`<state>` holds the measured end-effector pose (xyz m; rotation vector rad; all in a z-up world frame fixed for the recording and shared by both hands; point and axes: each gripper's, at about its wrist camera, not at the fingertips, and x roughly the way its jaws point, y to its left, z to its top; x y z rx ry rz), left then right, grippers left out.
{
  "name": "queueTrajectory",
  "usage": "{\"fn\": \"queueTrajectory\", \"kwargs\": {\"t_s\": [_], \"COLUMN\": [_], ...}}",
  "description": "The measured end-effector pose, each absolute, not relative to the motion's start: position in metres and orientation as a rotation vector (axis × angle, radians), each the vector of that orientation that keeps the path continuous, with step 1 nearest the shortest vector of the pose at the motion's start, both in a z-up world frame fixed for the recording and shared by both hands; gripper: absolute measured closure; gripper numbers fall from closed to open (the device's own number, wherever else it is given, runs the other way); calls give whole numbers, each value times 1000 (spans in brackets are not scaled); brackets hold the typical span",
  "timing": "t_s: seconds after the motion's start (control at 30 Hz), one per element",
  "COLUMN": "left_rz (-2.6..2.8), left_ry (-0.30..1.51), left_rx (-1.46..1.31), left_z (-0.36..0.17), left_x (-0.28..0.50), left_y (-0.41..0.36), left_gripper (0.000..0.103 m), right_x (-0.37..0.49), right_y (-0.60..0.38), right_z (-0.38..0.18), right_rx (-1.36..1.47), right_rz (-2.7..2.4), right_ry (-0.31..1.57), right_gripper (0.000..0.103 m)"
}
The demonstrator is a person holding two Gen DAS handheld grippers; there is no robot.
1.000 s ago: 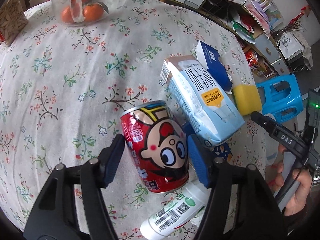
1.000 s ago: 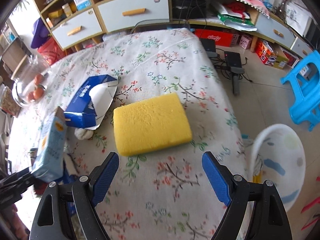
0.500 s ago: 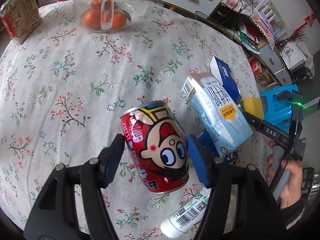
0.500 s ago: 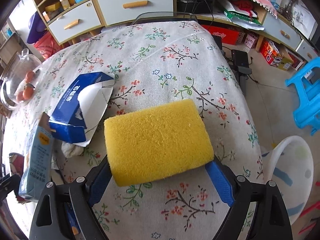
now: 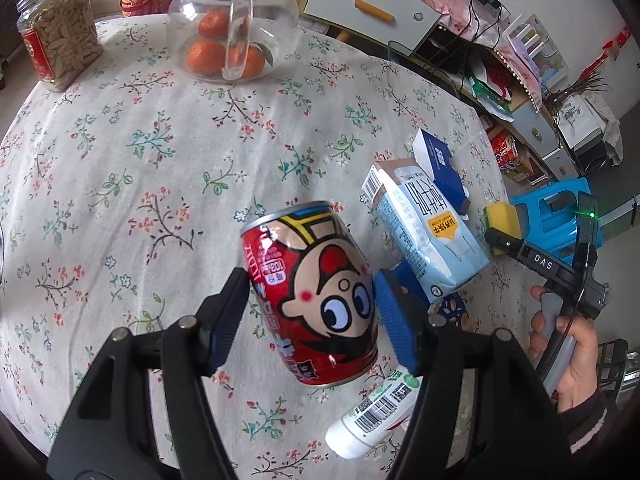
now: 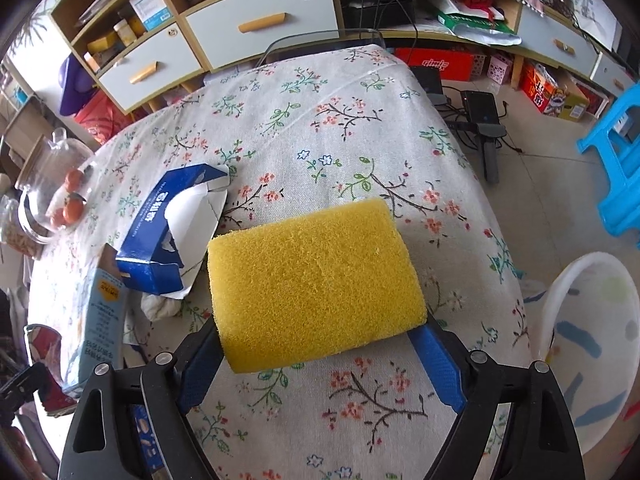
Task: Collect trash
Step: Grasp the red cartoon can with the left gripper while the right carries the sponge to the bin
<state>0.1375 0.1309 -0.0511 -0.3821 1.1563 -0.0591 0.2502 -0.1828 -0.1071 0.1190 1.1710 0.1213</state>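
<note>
My left gripper (image 5: pixel 312 284) is shut on a red cartoon drink can (image 5: pixel 316 300), held tilted above the floral tablecloth (image 5: pixel 140 184). In the right wrist view a yellow sponge (image 6: pixel 316 280) sits between the blue pads of my right gripper (image 6: pixel 316 332). Its jaws are closing and press the sponge's sides, and the sponge is off the cloth. A pale blue milk carton (image 5: pixel 428 232), a torn blue box (image 6: pixel 160 232), a crumpled tissue (image 6: pixel 158 306) and a white bottle (image 5: pixel 372 412) lie on the table.
A glass jar of oranges (image 5: pixel 232 28) and a jar of seeds (image 5: pixel 56 36) stand at the table's far side. A white patterned bin (image 6: pixel 592 352) sits on the floor right of the table, a blue stool (image 6: pixel 616 168) beyond it. Drawers (image 6: pixel 260 20) line the wall.
The left gripper has risen and drawn back with the can, so more of the table shows. The right gripper closed around the sponge and lifted it off the cloth.
</note>
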Motion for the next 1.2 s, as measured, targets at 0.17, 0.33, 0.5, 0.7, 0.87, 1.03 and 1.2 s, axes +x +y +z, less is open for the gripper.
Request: {"fn": "queueTrajectory", "kwargs": {"t_s": [0.17,0.33,0.5,0.7,0.87,1.03,1.2], "left_rz": [-60,-67,-87,-134,-189,-258,-314], "left_ry": [1124,1098,1070,1056,1050,1055,1066], "left_rx": [-392,-392,-388,-385,-350,-331,-311], "left_z": [-42,-36,-28,-24,-21,-20,-22], "left_x": [132,128,122,119,120,124,130], "left_y": [130,126,118,96,64,31,-7], "left_gripper": [37,37,37,37,37,37,37], "right_x": [237,221,203,183,166,151,147], "right_y": [-191,-203,-223,-272,-325,-371,-402], "right_z": [-93,-77,-63,-58,-53,-52,-63], "right_rx": [133,163,166,202,263,294,315], "right_rz": [118,128,115,42,-41,-113,-125], "right_ry": [1154,1134,1108,1102,1089,1079,1109], "right_gripper": [14,14,14,14,14,14,14]}}
